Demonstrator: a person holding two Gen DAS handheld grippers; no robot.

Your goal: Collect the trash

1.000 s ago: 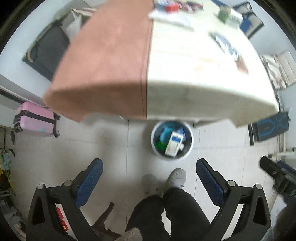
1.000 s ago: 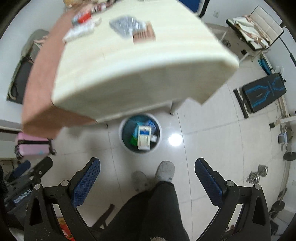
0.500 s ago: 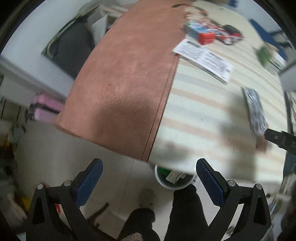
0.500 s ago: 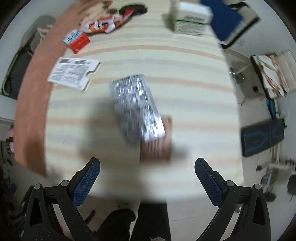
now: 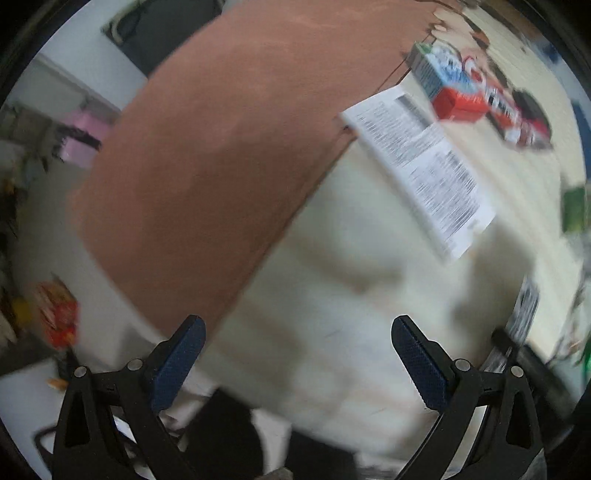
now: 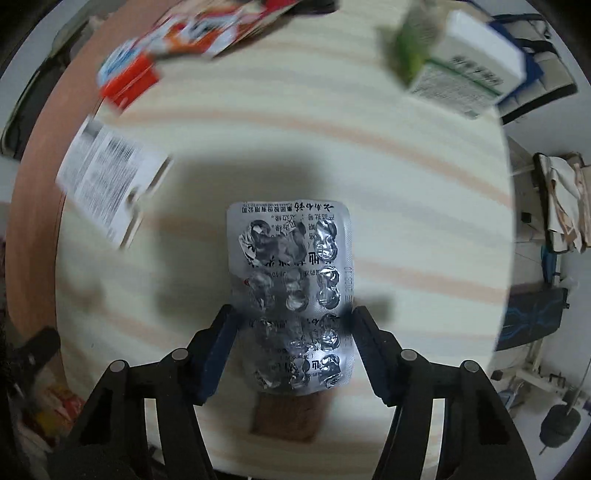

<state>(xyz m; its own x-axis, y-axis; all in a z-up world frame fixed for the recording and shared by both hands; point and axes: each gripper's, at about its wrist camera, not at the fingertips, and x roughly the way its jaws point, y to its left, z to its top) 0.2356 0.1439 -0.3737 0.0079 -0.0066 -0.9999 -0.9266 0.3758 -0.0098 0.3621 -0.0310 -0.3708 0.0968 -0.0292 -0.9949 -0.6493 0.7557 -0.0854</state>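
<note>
A silver blister pack [image 6: 291, 280] with crushed pockets lies flat on the striped cream tablecloth [image 6: 406, 184], partly over a small brown card [image 6: 288, 417]. My right gripper [image 6: 291, 314] points down over it and its jaws are closing. The pack is between the fingers, with the pads right at its long edges, and it is not bent. My left gripper [image 5: 297, 328] hangs open over the table's near edge with nothing between its fingers. Other litter includes a white printed leaflet [image 5: 421, 166], a red and blue box [image 5: 450, 92] and a green and white carton [image 6: 458, 62].
A brown cloth [image 5: 221, 147] covers the left part of the table. A red snack wrapper [image 6: 207, 22] lies at the far side. Off the table are a pink suitcase [image 5: 81, 140], a black bench [image 6: 532, 321] and a person's dark trouser legs [image 5: 229, 435].
Both grippers have moved from above the floor bin to above the table. The right gripper has come down over the blister pack and its jaws have narrowed around it. The bin has left view.
</note>
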